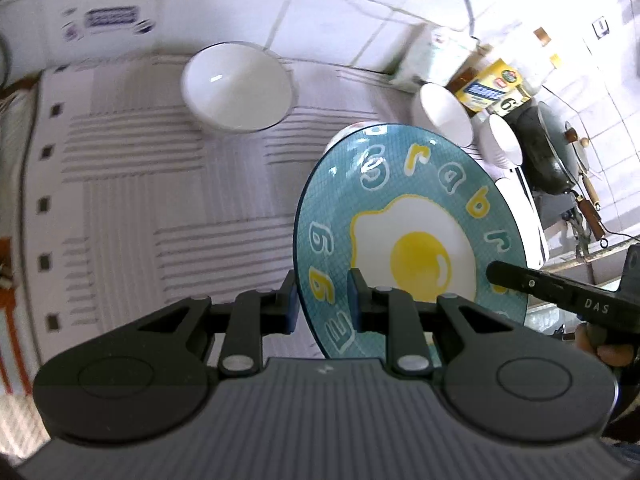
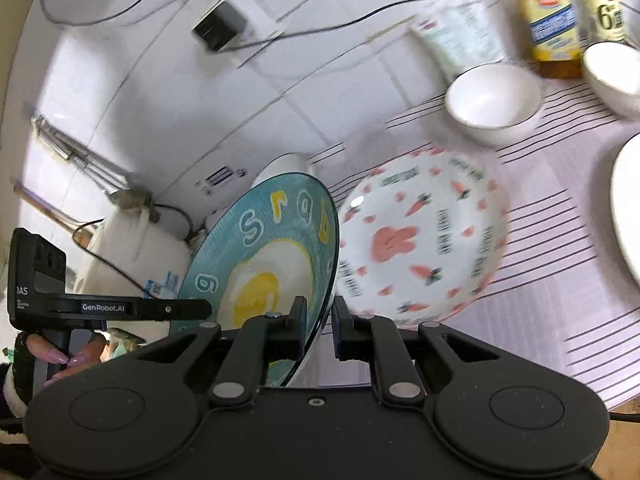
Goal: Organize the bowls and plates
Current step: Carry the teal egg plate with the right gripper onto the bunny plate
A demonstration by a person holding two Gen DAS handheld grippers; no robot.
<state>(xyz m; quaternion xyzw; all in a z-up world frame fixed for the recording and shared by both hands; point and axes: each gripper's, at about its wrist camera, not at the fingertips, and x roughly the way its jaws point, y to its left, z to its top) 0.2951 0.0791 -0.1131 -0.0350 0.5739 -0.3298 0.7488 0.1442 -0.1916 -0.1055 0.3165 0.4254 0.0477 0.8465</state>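
Both grippers, left [image 1: 322, 304] and right [image 2: 319, 326], pinch opposite rims of the egg plate [image 1: 412, 240], tilted above the striped cloth [image 1: 140, 184]

The table's got a white cloth [image 1: 132, 184] with thin grey stripes, and everything sits straight on that. There's one white bowl [image 1: 238, 86] near the tiled wall, two more white bowls [image 2: 494, 100] by the bottles at the back (labels too blurry to read), and a bunny-and-carrot plate [image 2: 424, 236] in the middle.
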